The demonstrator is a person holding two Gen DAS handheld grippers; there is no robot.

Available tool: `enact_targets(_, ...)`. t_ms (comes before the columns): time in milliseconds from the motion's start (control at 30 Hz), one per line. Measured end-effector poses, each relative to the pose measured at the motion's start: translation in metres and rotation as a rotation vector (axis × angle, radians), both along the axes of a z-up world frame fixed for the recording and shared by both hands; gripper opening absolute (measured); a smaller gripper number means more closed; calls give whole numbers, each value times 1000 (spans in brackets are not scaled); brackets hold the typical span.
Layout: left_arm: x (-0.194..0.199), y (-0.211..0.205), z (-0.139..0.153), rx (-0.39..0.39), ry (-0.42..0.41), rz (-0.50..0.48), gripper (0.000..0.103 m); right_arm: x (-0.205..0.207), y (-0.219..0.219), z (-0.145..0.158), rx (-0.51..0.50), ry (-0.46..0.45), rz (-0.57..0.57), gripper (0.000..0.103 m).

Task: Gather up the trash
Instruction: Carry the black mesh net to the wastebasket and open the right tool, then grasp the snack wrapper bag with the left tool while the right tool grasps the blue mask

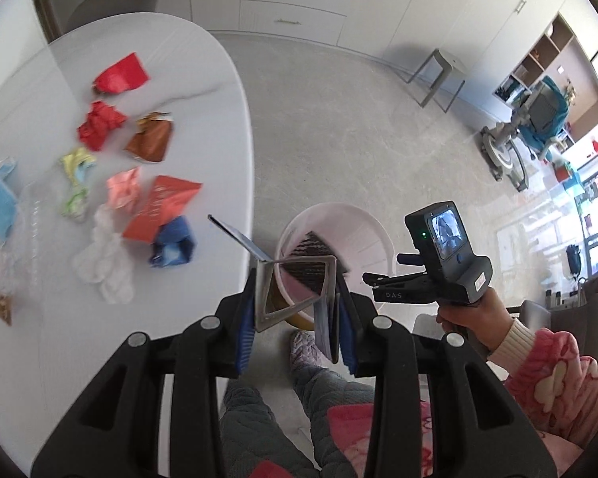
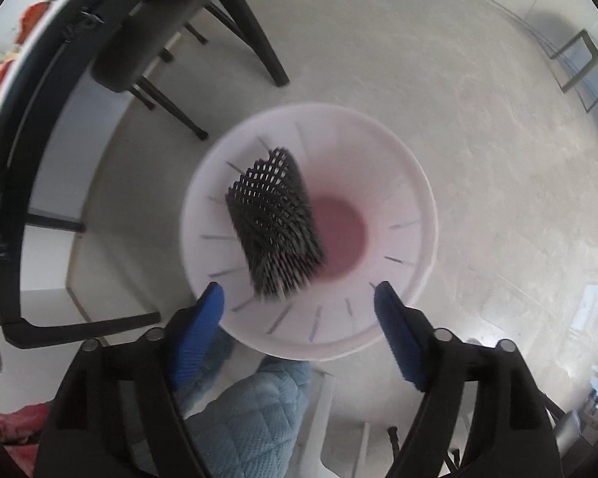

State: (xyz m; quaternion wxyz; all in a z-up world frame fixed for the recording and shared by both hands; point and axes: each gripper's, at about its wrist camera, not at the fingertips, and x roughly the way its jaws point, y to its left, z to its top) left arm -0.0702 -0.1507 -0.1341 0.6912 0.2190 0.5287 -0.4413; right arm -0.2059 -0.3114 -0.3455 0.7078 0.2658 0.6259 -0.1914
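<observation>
Right claw (image 2: 299, 310) hangs wide open over the bin (image 2: 398, 318); black mesh netting (image 2: 275, 223) drops inside it, let go as trash. Left claw (image 1: 297, 318) grips a flattened grey carton (image 1: 295, 290) above the bin, next to go. Wrappers (image 1: 111, 119) wait on the table (image 1: 203, 79) beside the bin.

White table (image 1: 203, 59), left of frame, strewn with litter: red wrapper (image 1: 120, 75), red crumpled paper (image 1: 99, 124), brown foil bag (image 1: 151, 139), pink wrapper (image 1: 123, 191), blue carton (image 1: 173, 242), light blue cloth (image 1: 2, 203), white tissue (image 1: 105, 263). Pale pink bin (image 2: 402, 199), centre, with a darker pink bottom; black net with an open lattice pattern (image 2: 275, 223) inside it. Blue ribbed gripper pads (image 2: 201, 330) on black frames. Pink sleeve (image 1: 558, 374), lower right, with cream flower pattern. Light blue quilted slipper (image 2: 255, 410), bottom centre.
</observation>
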Motion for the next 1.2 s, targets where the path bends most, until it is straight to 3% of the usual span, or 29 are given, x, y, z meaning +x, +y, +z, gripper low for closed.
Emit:
enact_targets(133, -16, -33, -15, 21, 7, -48, 34, -16, -9, 30, -67, -32, -19, 93)
enact_targets(267, -33, -65, -33, 35, 22, -98, 38, -38, -27, 69, -112, -81, -63, 93)
enact_targets(333, -41, -79, -44, 52, 18, -118, 53, -46, -36, 83, -128, -105, -85, 94)
enact_targets(400, -46, -90, -51, 76, 14, -124, 80, -56, -42, 100, -148, -124, -103, 95)
enact_targets(567, -47, -96, -48, 103, 31, -108, 82, -59, -48, 136, -197, -181, -114, 95)
enact_targets(633, -42, -90, -34, 88, 24, -86, 82, -52, -45, 146, -212, -202, -106, 95)
enact_targets(767, -24, -64, 13, 10, -12, -16, 89, -22, -32, 188, -250, -287, -46, 95)
enact_targets(933, 15, 3, 78, -84, -153, 157, 95, 25, -1, 247, -308, -418, 84, 101)
enact_targets(1067, 53, 58, 100, -79, -228, 300, 95, 70, 31, 281, -322, -499, 180, 101)
enact_targets(1200, 91, 121, 102, -66, -266, 436, 95, 119, 70, 298, -301, -560, 260, 101)
